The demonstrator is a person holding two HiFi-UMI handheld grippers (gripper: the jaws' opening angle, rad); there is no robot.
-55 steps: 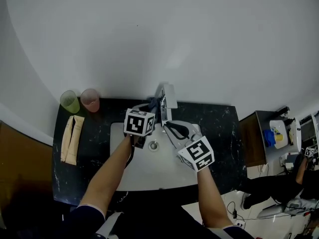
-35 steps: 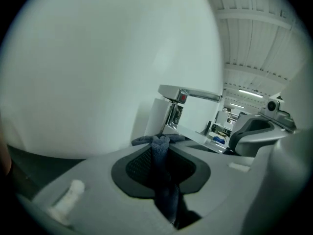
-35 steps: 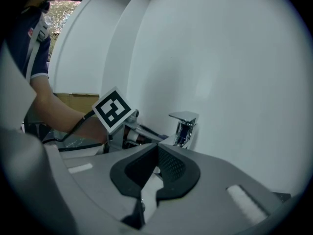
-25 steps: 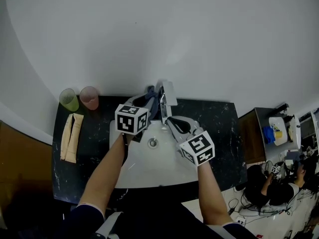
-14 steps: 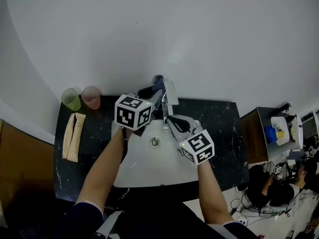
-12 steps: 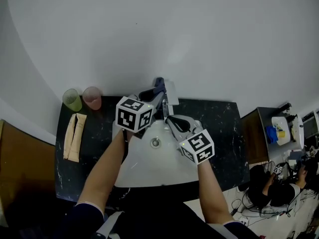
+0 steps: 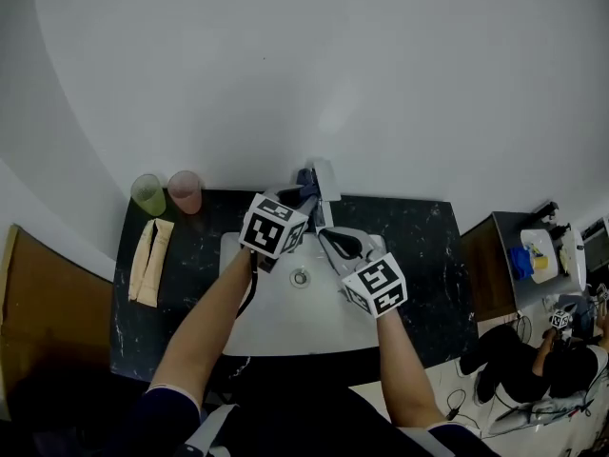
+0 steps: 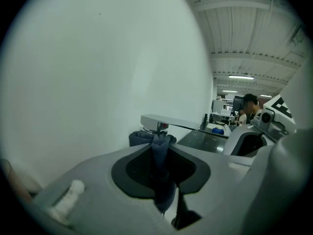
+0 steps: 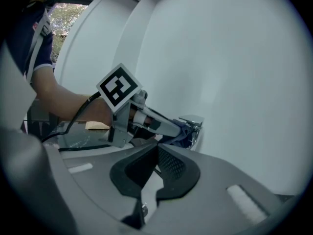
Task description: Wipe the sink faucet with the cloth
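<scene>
Gripping cloth (image 8: 140, 138) in left tool (image 8: 163, 145), cloth against faucet (image 8: 168, 122)

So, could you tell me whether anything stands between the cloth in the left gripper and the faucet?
Nothing visible does: the cloth in the left gripper lies right at the faucet, and the shut right gripper is apart from them.

Bright even light, fisheye edges, near parts blurred.
</scene>
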